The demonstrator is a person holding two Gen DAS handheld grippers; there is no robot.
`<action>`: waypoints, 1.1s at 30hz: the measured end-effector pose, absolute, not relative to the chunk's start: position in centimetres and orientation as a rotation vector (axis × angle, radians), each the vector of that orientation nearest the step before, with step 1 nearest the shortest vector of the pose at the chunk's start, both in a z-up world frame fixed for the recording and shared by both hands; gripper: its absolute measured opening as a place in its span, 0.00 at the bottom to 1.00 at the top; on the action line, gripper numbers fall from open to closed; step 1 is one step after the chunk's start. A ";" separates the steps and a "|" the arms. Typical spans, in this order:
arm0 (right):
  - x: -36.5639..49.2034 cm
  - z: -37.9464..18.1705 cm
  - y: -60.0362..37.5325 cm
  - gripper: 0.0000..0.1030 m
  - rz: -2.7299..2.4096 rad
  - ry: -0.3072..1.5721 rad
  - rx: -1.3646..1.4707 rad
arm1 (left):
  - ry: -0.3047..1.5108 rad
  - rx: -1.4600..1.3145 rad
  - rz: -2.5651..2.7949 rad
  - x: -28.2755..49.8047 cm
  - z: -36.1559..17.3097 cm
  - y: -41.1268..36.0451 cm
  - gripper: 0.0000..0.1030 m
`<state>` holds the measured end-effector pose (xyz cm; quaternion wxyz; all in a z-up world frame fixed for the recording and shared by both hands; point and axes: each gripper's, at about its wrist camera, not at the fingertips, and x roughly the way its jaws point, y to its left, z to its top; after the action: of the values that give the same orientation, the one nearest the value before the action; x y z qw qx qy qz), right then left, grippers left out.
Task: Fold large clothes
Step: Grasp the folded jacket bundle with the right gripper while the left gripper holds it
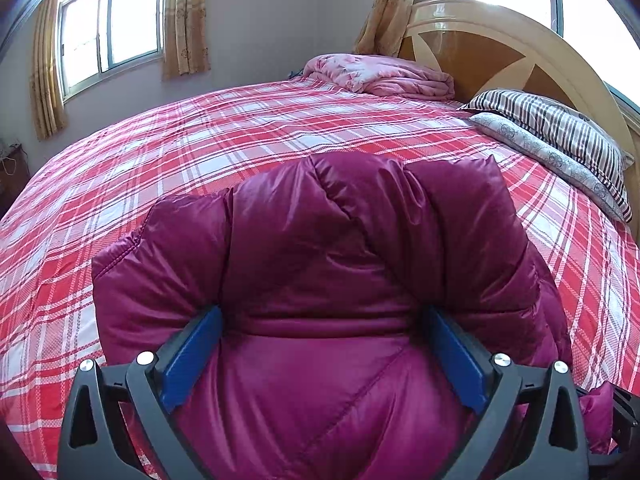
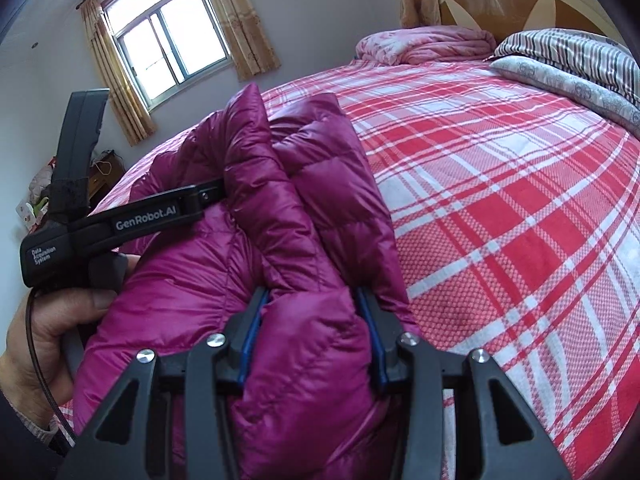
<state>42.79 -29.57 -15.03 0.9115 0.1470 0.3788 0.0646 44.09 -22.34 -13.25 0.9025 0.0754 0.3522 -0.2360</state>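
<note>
Magenta puffer jacket [image 1: 320,264] front and centre, bunched up on the red and white plaid bedspread [image 1: 240,128], and both tools are on it! Left gripper [image 1: 326,320] has its blue pads [image 1: 192,360] set fairly wide apart, with a thick quilted roll of the jacket bulging between them and pressing against both. Right gripper [image 2: 314,296] sits narrower, blue-edged fingers [image 2: 370,328] squeezing a fold of the same jacket [image 2: 288,216], fabric puffing out above the jaws. From the right wrist view the left gripper [image 2: 208,196] reaches in from the side, its black finger marked GenRobot.AI buried in the padding, a bare hand [image 2: 40,328] wrapped around its handle. Up by the wooden headboard [image 1: 480,40] lie a folded pink quilt [image 1: 380,74] and a striped pillow [image 1: 560,124], well apart from the jacket
</note>
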 end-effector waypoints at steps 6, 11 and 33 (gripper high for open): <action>42.7 -15.0 -29.3 0.43 0.129 0.778 0.297 | 0.733 0.149 -0.490 44.2 -13.3 -22.3 0.99; 42.7 -15.0 -29.3 0.43 0.128 0.778 0.295 | 0.734 0.152 -0.487 44.2 -13.3 -22.4 0.99; 43.4 -14.1 -29.5 0.47 0.153 0.799 0.210 | 0.739 0.031 -0.454 42.0 -11.1 -18.0 0.99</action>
<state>43.40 -29.53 -14.11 0.9130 0.1021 0.3878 0.0745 42.03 -18.01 -11.08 0.9073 0.0150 0.3580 -0.2200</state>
